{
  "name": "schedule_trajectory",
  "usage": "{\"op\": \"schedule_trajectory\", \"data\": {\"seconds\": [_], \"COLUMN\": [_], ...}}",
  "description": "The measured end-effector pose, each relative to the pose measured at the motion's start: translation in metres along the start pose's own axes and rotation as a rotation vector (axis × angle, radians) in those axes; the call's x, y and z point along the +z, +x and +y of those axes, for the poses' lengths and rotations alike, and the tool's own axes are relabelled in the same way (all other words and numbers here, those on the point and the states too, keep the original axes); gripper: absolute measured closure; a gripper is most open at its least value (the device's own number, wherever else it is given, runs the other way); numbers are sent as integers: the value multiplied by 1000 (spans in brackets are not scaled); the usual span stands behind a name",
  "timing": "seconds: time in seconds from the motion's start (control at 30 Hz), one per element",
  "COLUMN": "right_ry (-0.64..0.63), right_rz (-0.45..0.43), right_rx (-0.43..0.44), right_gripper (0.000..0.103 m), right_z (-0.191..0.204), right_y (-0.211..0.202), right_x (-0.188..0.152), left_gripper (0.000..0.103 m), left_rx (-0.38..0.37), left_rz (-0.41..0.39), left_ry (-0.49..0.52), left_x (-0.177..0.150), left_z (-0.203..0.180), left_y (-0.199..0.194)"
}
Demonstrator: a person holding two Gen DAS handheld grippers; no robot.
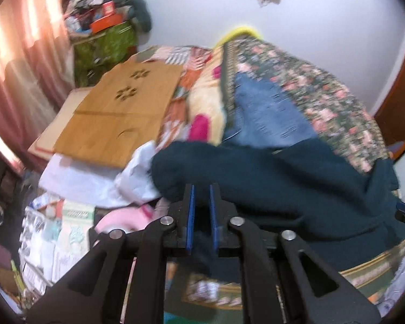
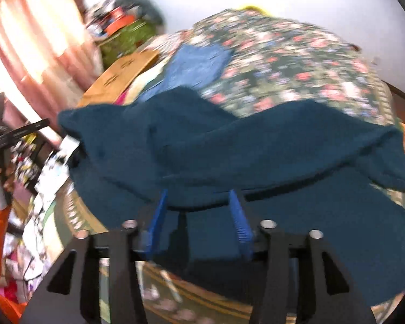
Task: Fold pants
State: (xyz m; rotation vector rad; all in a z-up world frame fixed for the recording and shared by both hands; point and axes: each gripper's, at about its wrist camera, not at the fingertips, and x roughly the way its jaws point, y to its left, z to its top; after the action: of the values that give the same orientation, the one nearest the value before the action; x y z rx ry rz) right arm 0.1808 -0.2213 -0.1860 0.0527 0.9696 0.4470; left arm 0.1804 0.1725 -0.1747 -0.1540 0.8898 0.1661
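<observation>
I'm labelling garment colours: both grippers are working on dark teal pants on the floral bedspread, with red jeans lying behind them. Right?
Not quite. The jeans behind the dark teal pants are blue, not red, as the left wrist view shows. The floral bedspread is right.

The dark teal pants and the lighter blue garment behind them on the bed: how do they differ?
The dark teal pants are rumpled and partly lifted at the near edge of the bed; the lighter blue garment lies flat further back. The pants are plain and fuzzy-looking; the blue garment looks like faded denim. The left gripper is nearly closed on pants fabric; nothing touches the blue garment. Both rest on the floral bedspread.
</observation>
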Motion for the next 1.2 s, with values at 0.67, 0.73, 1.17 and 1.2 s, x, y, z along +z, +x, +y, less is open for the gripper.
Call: {"op": "schedule_trajectory", "data": {"seconds": [0.67,0.73,1.17,1.2], "right_ry": [435,470,498,497], "right_rz": [-104,-98,-17,-23], "right_rx": [-261,-251,-301,-292], "right_gripper": [42,42,92,94], "right_z": [-259,-274,-305,-306], "right_y": [0,15,65,61], "right_x": [73,81,79,78], "left_gripper": [54,54,54,54], "left_rx": [-36,-28,42,36], "left_rz": [190,214,239,240], "left_ry": [107,109,151,149], "left_x": [11,6,-3,-3], "left_z": [-121,-125,-144,-144], "left_y": [112,124,145,142]}}
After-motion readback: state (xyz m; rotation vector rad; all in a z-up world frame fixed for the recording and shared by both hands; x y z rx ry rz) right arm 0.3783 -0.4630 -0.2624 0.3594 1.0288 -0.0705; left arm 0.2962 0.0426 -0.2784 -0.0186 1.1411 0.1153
